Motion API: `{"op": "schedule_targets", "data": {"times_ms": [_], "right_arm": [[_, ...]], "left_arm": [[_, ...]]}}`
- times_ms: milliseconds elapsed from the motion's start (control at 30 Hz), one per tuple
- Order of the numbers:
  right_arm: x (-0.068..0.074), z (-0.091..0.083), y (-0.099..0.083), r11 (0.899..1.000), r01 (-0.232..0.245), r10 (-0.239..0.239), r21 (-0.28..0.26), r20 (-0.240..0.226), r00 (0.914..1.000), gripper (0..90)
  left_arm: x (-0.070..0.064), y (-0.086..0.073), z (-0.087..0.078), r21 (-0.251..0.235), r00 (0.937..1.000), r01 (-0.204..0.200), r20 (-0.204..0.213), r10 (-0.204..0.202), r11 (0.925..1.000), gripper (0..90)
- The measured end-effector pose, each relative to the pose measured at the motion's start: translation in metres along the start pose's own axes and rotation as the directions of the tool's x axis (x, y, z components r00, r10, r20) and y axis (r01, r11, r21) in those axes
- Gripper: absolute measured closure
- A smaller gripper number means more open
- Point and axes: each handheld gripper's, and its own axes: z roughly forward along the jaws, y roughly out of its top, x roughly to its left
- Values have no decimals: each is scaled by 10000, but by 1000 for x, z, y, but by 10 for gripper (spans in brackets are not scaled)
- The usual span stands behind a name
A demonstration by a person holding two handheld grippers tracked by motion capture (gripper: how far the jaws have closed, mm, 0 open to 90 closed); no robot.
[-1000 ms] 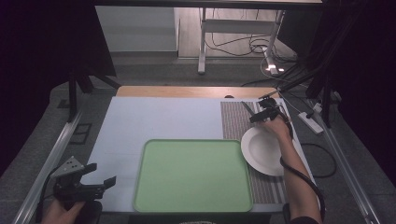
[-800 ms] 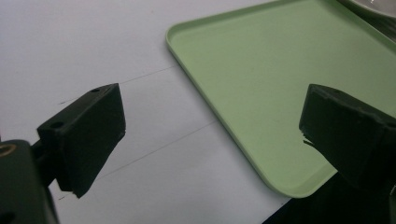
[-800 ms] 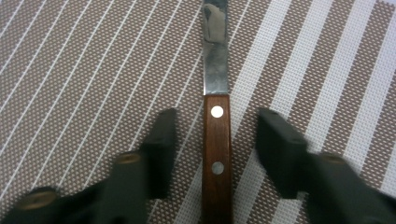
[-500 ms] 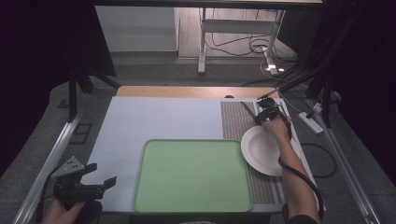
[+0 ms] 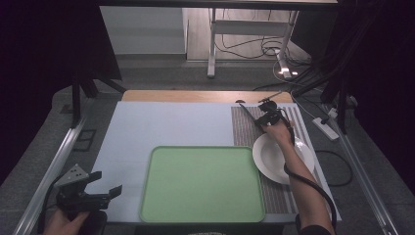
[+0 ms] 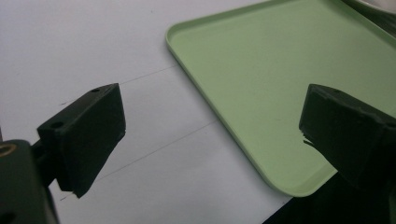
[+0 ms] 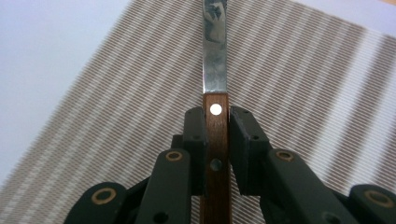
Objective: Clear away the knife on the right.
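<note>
over the striped woven mat (image 7: 116, 107), your right gripper (image 7: 217, 121) clamps a wooden-handled steel knife (image 7: 215, 84) at the riveted handle; stiff, light, slick blade, so stay on the wood. left gripper (image 6: 210, 126) gapes wide, holding nothing, beside the green plastic tray (image 6: 261, 70).

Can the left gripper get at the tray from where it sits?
Probably yes. The left gripper is open, holds nothing, and sits just off the tray near its corner, with bare table between them.
</note>
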Motion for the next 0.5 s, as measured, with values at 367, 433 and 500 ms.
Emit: {"op": "schedule_targets", "data": {"times_ms": [367,433,500], "right_arm": [[37,-3,12,9976,462,-509,-511,-959,9941,774],[45,-5,14,9964,612,-673,-585,-1087,9918,775],[53,-8,16,9950,732,-813,-678,-1251,9888,774]], "left_arm": [[0,0,0,-11,10000,0,9,0,10000,70],[0,0,0,-14,10000,-11,10,11,10000,70],[0,0,0,-20,10000,-20,8,20,10000,70]]}}
